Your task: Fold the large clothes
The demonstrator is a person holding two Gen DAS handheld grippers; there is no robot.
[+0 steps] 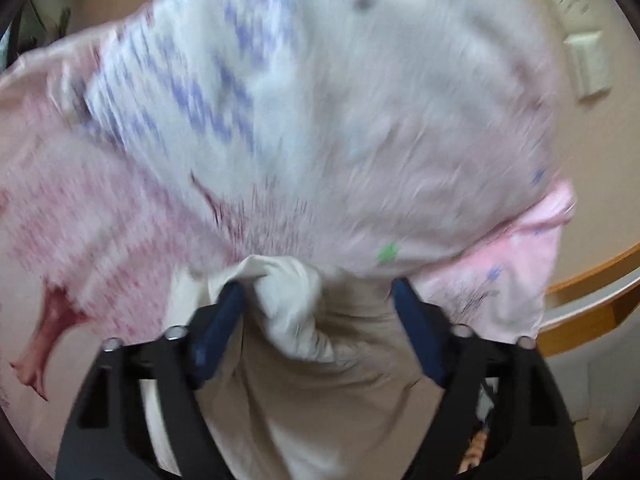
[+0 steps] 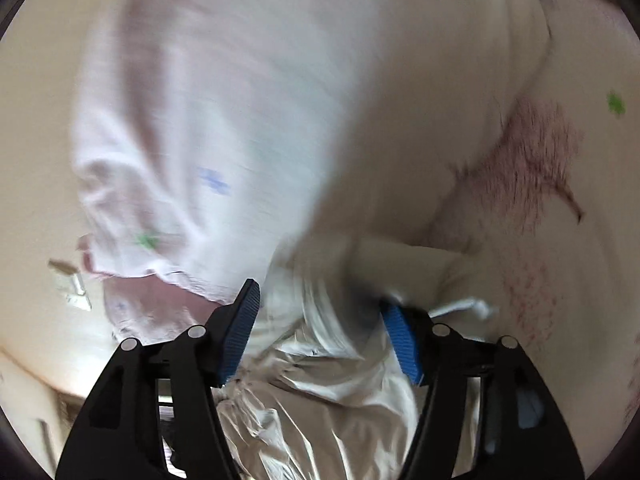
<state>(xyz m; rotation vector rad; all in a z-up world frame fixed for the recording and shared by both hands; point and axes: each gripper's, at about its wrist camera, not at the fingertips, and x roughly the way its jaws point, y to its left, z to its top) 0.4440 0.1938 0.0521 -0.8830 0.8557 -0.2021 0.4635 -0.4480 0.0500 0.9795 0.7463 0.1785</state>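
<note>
Mostly the garment point(image 1: 320, 120) fills both views, smeared by motion. It is a pale, whitish cloth with pink areas and scattered print. In the left wrist view, blue-violet marks run across its upper middle, a dark red speckled patch sits at centre, a pink shape trails to the lower left, and a small green mark lies at lower centre right. A pinker fold hangs at the right edge. A bunched cream fold hangs down between the fingers of the left gripper point(image 1: 318, 292), touching the left blue pad point(image 1: 218, 328) but well clear of the right one. Those jaws stand wide apart, pressing on nothing.

In the right wrist view the garment point(image 2: 248, 100) spreads from upper left to right, with green marks at the top and far right, a blue mark at left centre and reddish speckling on the right. Crumpled pale cloth lies between the fingers of the right gripper point(image 2: 320, 300), whose jaws are also apart; blur hides whether the right pad point(image 2: 404, 344) touches it.

A wooden rail point(image 1: 592, 276) curves along the right edge in the left view.
</note>
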